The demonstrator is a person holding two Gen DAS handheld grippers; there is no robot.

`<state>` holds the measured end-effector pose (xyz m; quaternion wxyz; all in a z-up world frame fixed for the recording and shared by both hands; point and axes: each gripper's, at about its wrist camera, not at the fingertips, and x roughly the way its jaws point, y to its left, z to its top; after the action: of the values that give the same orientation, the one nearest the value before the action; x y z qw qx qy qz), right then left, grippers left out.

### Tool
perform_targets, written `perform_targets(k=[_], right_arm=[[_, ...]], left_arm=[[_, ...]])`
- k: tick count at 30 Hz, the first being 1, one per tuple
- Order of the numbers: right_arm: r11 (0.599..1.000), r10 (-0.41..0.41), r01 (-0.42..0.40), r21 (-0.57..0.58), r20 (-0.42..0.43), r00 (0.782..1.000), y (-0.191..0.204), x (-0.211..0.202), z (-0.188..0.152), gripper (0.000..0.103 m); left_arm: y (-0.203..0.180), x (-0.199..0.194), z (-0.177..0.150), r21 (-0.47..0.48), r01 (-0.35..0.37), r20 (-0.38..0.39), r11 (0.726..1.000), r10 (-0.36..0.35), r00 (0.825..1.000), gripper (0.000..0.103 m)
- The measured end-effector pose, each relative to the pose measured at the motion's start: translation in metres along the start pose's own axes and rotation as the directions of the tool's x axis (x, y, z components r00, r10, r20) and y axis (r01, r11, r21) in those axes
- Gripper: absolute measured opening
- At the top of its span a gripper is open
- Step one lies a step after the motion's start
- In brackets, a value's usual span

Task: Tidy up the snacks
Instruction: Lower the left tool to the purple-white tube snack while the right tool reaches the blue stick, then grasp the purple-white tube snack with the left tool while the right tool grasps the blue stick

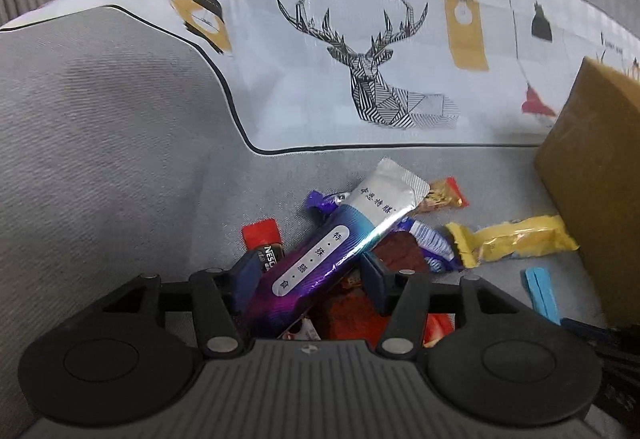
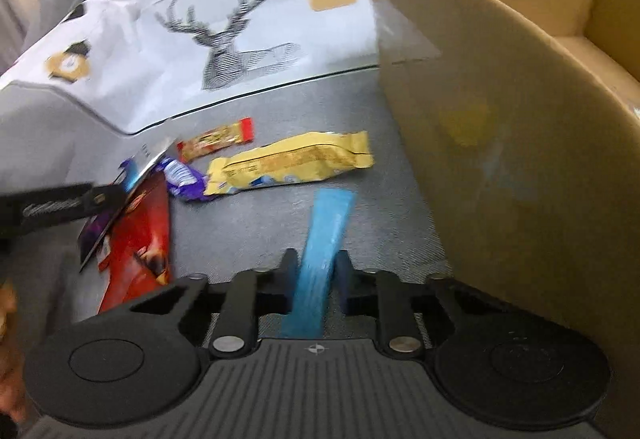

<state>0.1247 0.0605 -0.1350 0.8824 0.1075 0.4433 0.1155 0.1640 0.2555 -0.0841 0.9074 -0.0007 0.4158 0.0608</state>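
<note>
Snacks lie scattered on a grey sofa seat. My left gripper stands roughly half open around a long purple and silver sachet, which lies slanted between my fingers (whether the pads press on it cannot be told). Beneath it lie a red packet, a dark coffee stick and a purple wrapped sweet. My right gripper is nearly closed on a blue stick, both fingers against its sides, its far end pointing out over the seat. Beyond it lies a yellow bar, with a small red and gold bar just behind that. To the right stands an open cardboard box, close beside the blue stick. A white printed cloth with a deer design covers the sofa back.
</note>
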Motion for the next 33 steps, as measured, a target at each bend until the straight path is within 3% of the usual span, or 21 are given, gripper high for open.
perform_targets(k=[3, 8, 9, 16, 21, 23, 27, 33], right_arm=[[0.998, 0.037, -0.037, -0.054, 0.009, 0.999, 0.006, -0.005, -0.003, 0.016], [0.984, 0.137, -0.133, -0.119, 0.024, 0.99, 0.011, -0.017, -0.007, 0.016], [0.979, 0.155, -0.151, -0.134, 0.026, 0.988, 0.011, -0.02, -0.008, 0.016], [0.952, 0.239, -0.238, -0.194, -0.019, 0.971, 0.01, -0.041, -0.011, 0.016], [0.939, 0.261, -0.273, -0.21, -0.083, 0.962, 0.011, -0.06, -0.023, 0.016], [0.941, 0.251, -0.269, -0.206, -0.113, 0.961, 0.01, -0.067, -0.027, 0.016], [0.944, 0.25, -0.278, -0.175, -0.166, 0.954, -0.001, -0.088, -0.038, 0.016], [0.952, 0.239, -0.27, -0.142, -0.204, 0.949, -0.022, -0.101, -0.054, 0.016]], left_arm=[[0.003, 0.005, 0.003, -0.031, 0.01, 0.001, 0.999, -0.01, 1.0, 0.053], [0.004, -0.004, 0.005, -0.039, 0.023, 0.004, 0.999, -0.023, 1.0, 0.023], [0.005, -0.009, 0.005, -0.048, 0.036, 0.009, 0.998, -0.035, 0.999, 0.021], [0.012, -0.049, 0.0, -0.153, 0.087, 0.037, 0.984, -0.082, 0.996, 0.019], [0.019, -0.078, -0.014, -0.285, 0.147, 0.001, 0.947, -0.153, 0.988, 0.018], [0.019, -0.085, -0.025, -0.337, 0.171, -0.044, 0.926, -0.197, 0.98, 0.018], [0.011, -0.089, -0.053, -0.424, 0.141, -0.183, 0.895, -0.237, 0.954, 0.018], [-0.013, -0.103, -0.071, -0.375, 0.086, -0.234, 0.923, -0.184, 0.955, 0.02]])
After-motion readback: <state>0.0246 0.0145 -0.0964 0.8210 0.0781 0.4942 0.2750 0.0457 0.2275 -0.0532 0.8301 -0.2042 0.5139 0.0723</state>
